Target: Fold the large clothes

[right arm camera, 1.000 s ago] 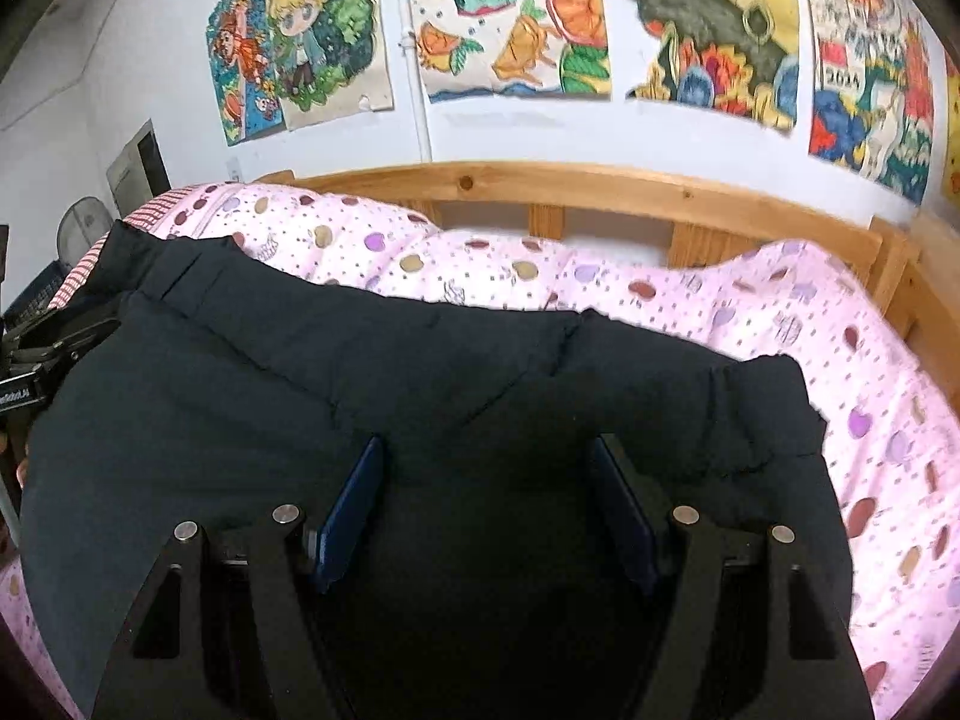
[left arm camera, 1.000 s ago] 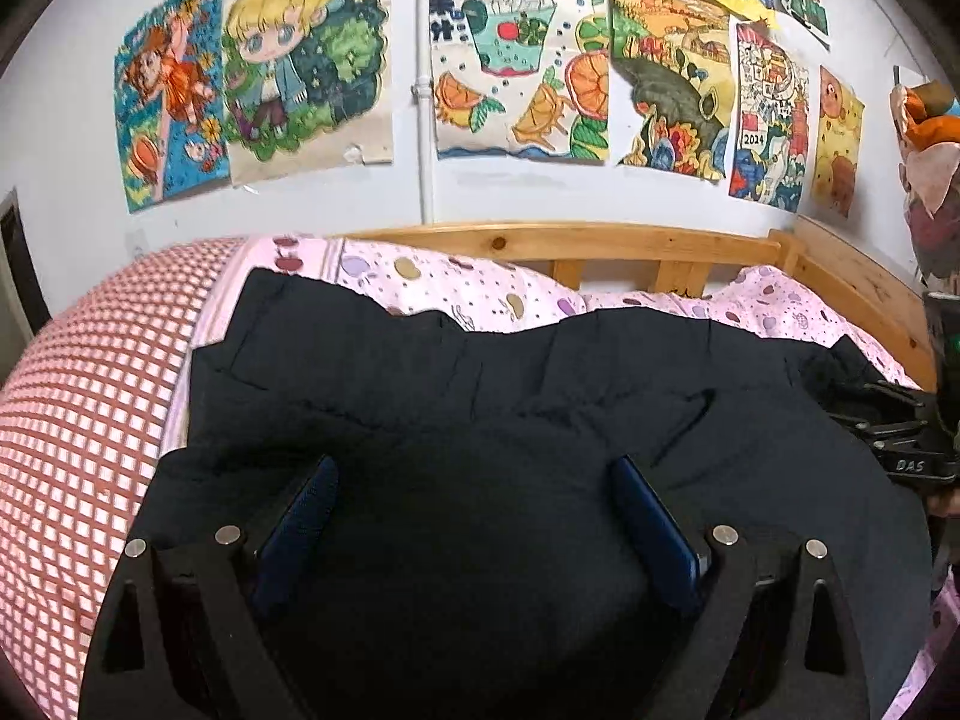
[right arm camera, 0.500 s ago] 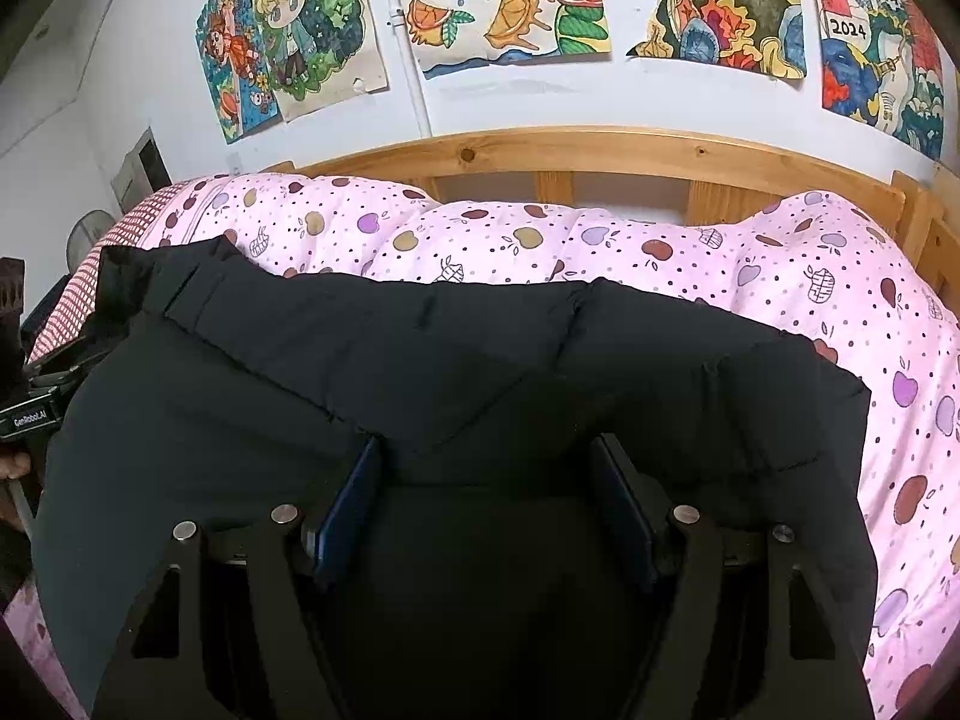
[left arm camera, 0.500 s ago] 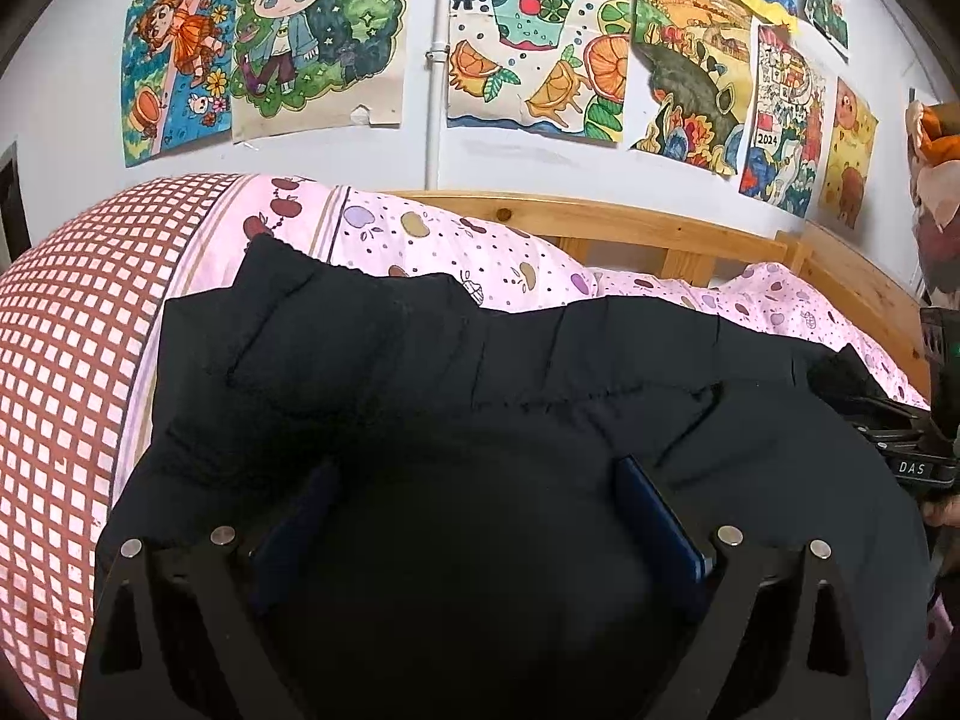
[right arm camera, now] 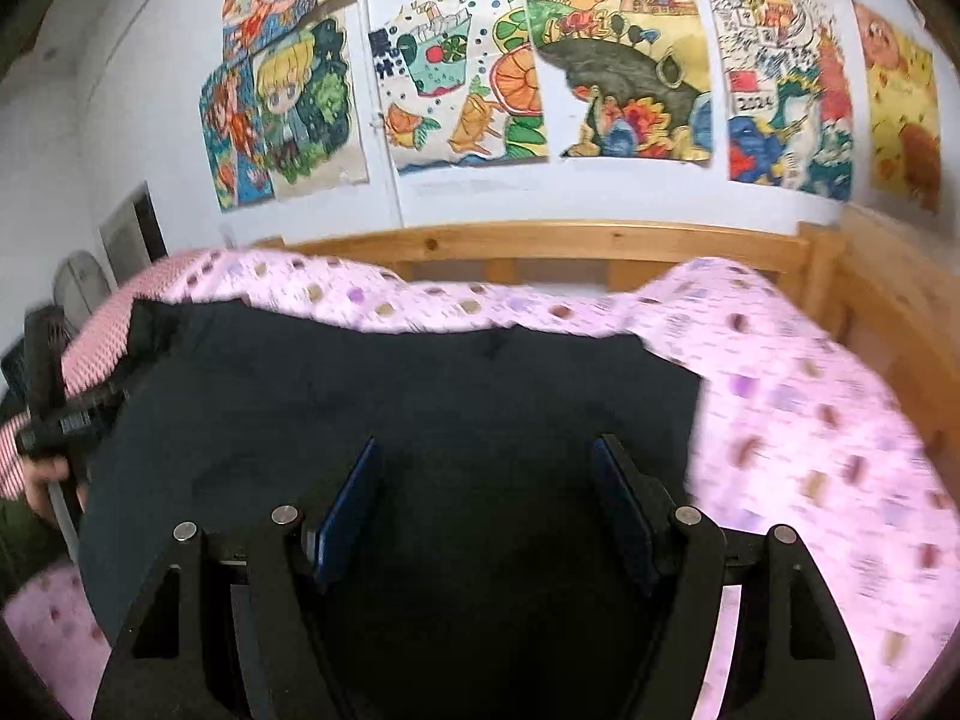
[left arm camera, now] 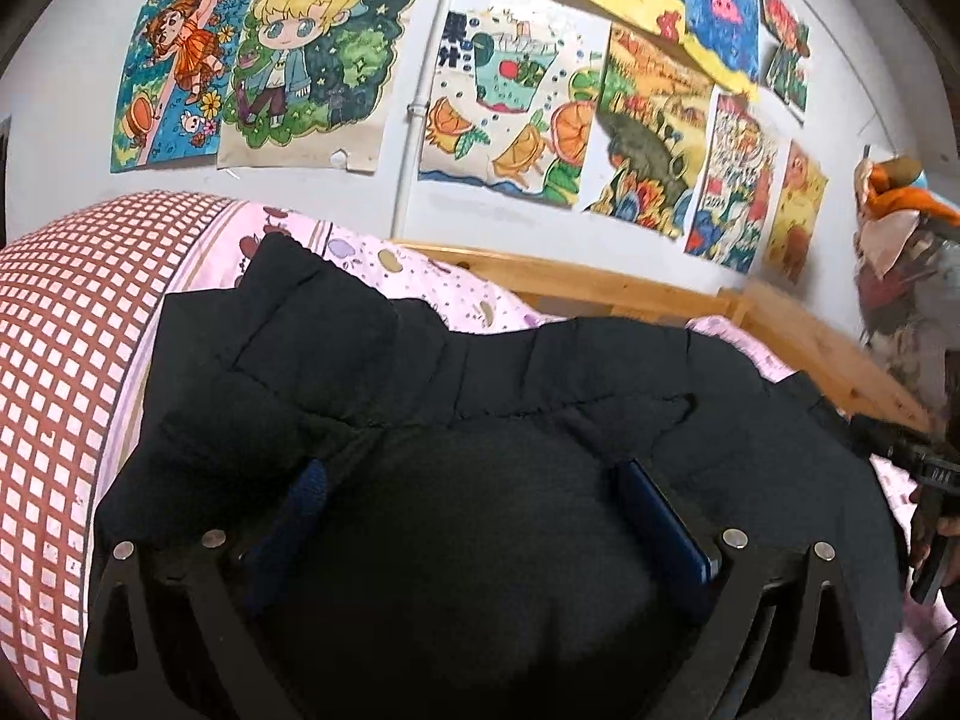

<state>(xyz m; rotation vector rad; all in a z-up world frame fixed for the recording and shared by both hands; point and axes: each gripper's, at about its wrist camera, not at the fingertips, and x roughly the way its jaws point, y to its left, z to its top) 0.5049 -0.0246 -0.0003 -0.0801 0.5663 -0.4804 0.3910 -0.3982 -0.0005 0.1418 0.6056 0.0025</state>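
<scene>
White wall point(left arm camera: 72, 60) at the far side, covered in colourful children's drawings point(left arm camera: 306, 60), wooden bed frame point(right arm camera: 576, 240) below them. Bed carries a pink spotted quilt point(right arm camera: 810, 420); red-white checked pillow point(left arm camera: 60, 360) at far left in the left wrist view. Black padded garment point(left arm camera: 480, 540) lies spread across the quilt, folded layers bunched toward the left, far edge running roughly parallel to the frame. Left gripper point(left arm camera: 468, 516): blue pads spread wide, fabric bulging up between them and draped partly over the left pad; whether the pads press the cloth, cannot tell. Right gripper point(right arm camera: 489, 504): fingers spread apart over the near part of the garment, dark cloth lying between and under them, pads not visibly pressing on it. Right wrist view is motion-blurred. Each gripper appears at the other view's edge, gripped by a hand point(right arm camera: 42, 480). Orange and beige cloth point(left arm camera: 900, 204) hangs at far right.
</scene>
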